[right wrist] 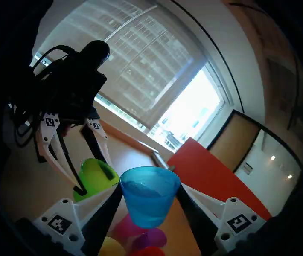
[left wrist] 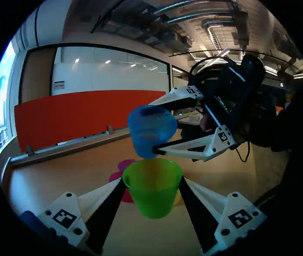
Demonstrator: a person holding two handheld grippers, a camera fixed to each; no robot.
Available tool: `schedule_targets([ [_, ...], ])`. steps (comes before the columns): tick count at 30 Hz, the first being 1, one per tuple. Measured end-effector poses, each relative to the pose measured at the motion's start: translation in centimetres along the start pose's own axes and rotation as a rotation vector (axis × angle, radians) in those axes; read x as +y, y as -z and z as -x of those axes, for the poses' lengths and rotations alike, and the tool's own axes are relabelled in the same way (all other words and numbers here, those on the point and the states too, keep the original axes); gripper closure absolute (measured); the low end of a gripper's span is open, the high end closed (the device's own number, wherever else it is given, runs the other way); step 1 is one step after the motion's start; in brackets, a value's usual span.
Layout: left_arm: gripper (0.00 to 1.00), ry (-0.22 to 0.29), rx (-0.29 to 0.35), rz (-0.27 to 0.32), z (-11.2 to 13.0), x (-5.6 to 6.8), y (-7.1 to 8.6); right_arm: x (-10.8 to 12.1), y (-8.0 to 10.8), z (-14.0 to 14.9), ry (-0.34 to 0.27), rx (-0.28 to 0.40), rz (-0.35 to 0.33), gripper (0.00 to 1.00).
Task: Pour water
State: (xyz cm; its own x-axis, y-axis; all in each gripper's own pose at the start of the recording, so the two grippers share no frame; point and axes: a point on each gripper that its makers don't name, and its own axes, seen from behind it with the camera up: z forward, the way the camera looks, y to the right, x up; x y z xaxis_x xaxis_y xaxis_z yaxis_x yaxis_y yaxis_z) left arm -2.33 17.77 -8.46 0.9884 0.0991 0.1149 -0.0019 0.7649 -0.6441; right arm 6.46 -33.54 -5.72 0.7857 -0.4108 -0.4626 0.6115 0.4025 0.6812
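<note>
Left gripper view: left gripper (left wrist: 152, 193) clamps a translucent green plastic cup (left wrist: 152, 187), while right gripper (left wrist: 153, 127) grasps a tilted blue plastic cup (left wrist: 149, 137) just above it.

The green cup (left wrist: 152, 192) half hides pink pieces (left wrist: 127, 164) behind it; what the blue cup (left wrist: 151, 128) holds is unclear.

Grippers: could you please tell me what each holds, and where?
Left gripper: green cup, by its side walls. Right gripper: blue cup, by its side walls.
</note>
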Motion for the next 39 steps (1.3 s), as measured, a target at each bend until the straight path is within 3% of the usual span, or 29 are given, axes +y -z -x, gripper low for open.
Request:
schedule_targets([
  [39, 0.13, -0.003, 0.001, 0.011, -0.12, 0.12, -0.55, 0.45, -0.86, -1.01, 0.206, -0.031, -0.039, 0.09],
])
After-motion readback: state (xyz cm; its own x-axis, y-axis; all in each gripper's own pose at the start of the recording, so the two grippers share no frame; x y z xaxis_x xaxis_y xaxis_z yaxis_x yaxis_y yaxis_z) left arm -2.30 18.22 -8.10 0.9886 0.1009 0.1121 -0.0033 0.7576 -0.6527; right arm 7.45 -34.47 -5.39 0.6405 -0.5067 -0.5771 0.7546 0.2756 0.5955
